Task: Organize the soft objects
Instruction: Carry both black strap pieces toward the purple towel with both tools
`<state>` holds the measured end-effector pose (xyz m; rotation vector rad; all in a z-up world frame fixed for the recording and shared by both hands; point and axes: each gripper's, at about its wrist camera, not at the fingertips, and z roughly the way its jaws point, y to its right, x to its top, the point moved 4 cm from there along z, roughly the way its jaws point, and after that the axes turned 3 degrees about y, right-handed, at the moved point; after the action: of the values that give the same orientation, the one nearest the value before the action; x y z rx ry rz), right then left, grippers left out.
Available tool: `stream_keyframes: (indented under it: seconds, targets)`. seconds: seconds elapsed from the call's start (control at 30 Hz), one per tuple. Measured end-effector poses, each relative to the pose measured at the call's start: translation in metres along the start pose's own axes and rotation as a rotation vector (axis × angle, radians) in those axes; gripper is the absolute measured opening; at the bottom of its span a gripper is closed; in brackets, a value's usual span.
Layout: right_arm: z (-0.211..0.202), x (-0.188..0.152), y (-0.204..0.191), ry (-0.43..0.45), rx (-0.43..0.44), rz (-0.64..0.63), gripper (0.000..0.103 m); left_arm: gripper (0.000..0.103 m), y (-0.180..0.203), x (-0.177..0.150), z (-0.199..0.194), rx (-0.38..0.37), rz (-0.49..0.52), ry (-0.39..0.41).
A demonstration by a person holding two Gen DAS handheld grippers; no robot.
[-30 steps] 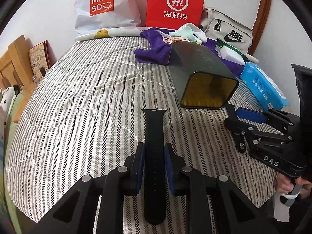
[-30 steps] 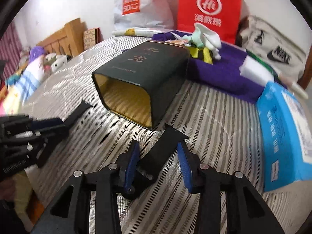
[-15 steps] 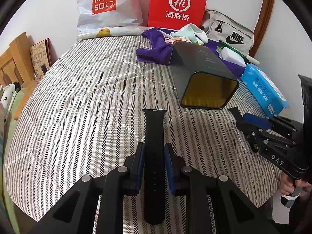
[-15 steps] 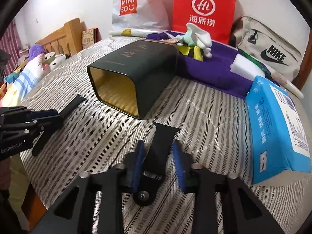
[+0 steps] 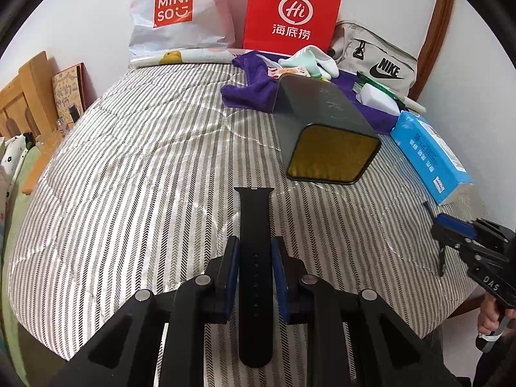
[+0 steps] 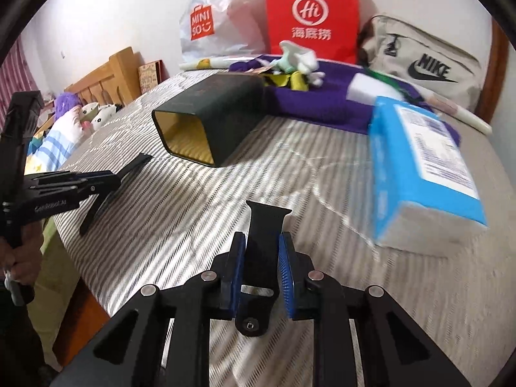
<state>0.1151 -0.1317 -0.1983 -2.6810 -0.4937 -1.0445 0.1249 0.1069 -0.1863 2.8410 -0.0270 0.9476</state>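
Left tongs tight around holed strap, right tongs around buckle strap.

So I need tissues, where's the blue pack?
The blue tissue pack lies on the bed's right side, beside the purple cloth, right of the dark tin.

Left gripper clamps black watch strap above striped bedspread.

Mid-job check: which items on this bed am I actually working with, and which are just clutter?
In play:
left gripper, shut on the long strap piece
right gripper, shut on the buckle strap piece
open dark tin, probably the container

Lying about:
tissue pack
purple towel
socks
Nike bag
shopping bags
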Motion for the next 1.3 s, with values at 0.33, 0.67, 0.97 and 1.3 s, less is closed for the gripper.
stream_keyframes:
  seconds: [0.33, 0.67, 0.97, 1.3]
  targets:
    - [-0.045, -0.021, 0.037, 0.042, -0.063, 0.041, 0.021, 0.020, 0.021, -0.002, -0.024, -0.007, 0.013, 0.023]
    - [-0.074, -0.019, 0.067, 0.074, -0.113, 0.088, 0.021, 0.020, 0.036, 0.013, -0.053, -0.024, 0.019, 0.068]
    - [-0.094, 0.005, 0.075, 0.124, -0.110, 0.091, 0.021, 0.020, 0.045, 0.038, -0.072, -0.041, 0.031, 0.107]
    - [-0.090, 0.051, 0.090, 0.160, -0.106, 0.079, 0.021, 0.020, 0.054, 0.079, -0.066, -0.049, 0.049, 0.124]
